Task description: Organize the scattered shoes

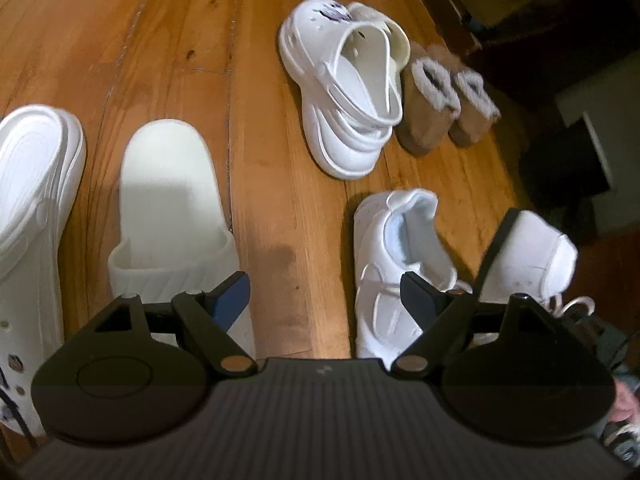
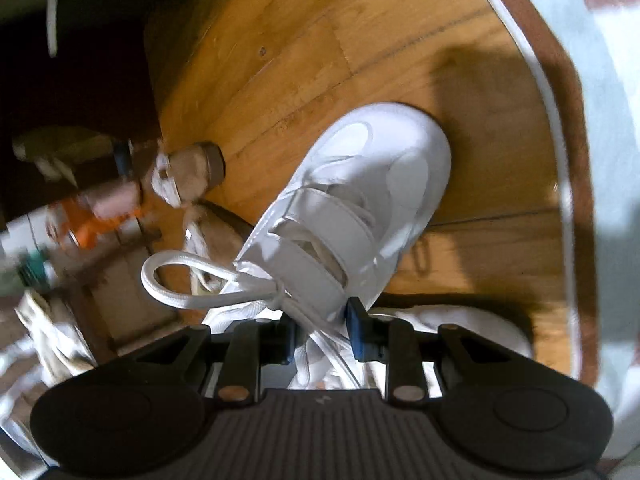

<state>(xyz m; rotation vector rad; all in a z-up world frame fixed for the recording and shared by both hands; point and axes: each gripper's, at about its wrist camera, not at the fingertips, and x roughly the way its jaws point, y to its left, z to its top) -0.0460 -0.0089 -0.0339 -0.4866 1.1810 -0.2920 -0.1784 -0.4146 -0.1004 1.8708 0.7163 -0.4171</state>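
Over bare wooden floor (image 1: 280,200) my left gripper (image 1: 324,300) stands open with nothing between its fingers. To its left lie a white slide (image 1: 172,208) and a white clog (image 1: 32,220). Ahead sit another white clog (image 1: 344,92) and a pair of brown fur-lined slippers (image 1: 432,108). A white sneaker (image 1: 396,272) rests on the floor by the right finger. My right gripper (image 2: 324,336) is shut on a second white sneaker (image 2: 360,200) at its tongue and laces, toe pointing away. That sneaker (image 1: 532,256) also shows at the right in the left wrist view.
Dark furniture (image 1: 560,40) stands at the far right beyond the slippers. A brown baseboard (image 2: 560,120) and a pale wall (image 2: 600,80) run along the right. Blurred clutter (image 2: 80,208) lies to the left, near the slippers (image 2: 196,176).
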